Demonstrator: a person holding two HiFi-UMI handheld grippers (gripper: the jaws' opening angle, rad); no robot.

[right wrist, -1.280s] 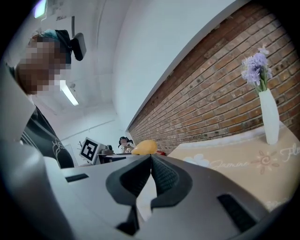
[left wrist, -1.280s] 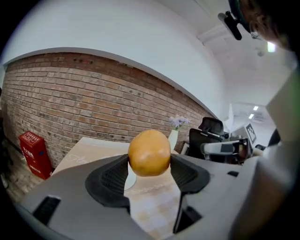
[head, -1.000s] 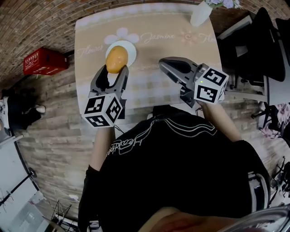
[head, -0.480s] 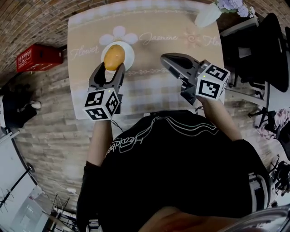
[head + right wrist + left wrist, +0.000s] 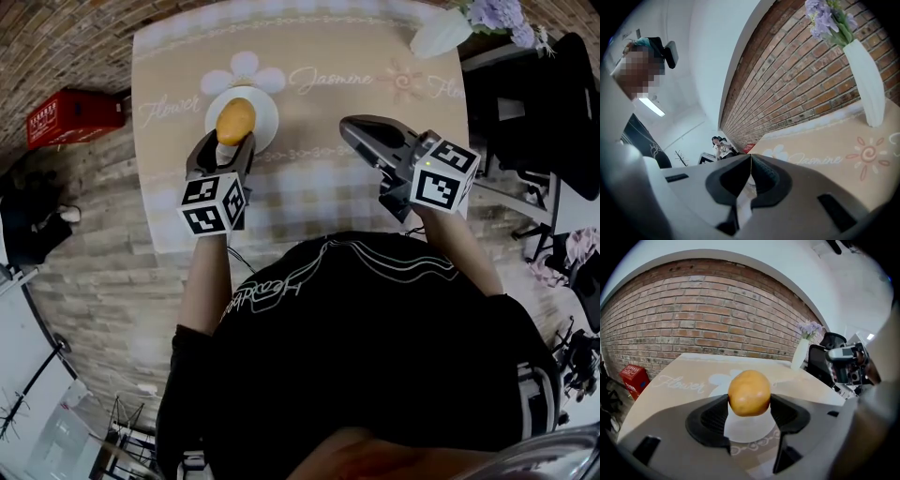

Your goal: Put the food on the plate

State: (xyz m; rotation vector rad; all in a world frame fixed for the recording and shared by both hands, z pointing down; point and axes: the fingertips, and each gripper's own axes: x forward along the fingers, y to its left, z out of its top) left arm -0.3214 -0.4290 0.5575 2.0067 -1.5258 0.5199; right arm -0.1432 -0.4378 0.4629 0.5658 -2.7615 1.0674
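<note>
**Placing step, close to release.** The left claw [image 5: 234, 141] is gripping the yellow-orange food [image 5: 235, 120] between widely parted pads. It is holding the food over the white plate [image 5: 265, 110], which is lying toward the worktop's [image 5: 356, 56] far left corner. The right claw [image 5: 358, 131], jaws pressed together and empty, is hovering nearer the right edge. The next move probably calls for lowering the food onto the plate's middle, then parting the jaws gently so it does not roll.

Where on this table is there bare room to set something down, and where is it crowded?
Bare cloth lies between the plate and the vase, and along the near edge between the left gripper and right gripper. Crowded only at the plate, where the left gripper holds the food over it.
</note>
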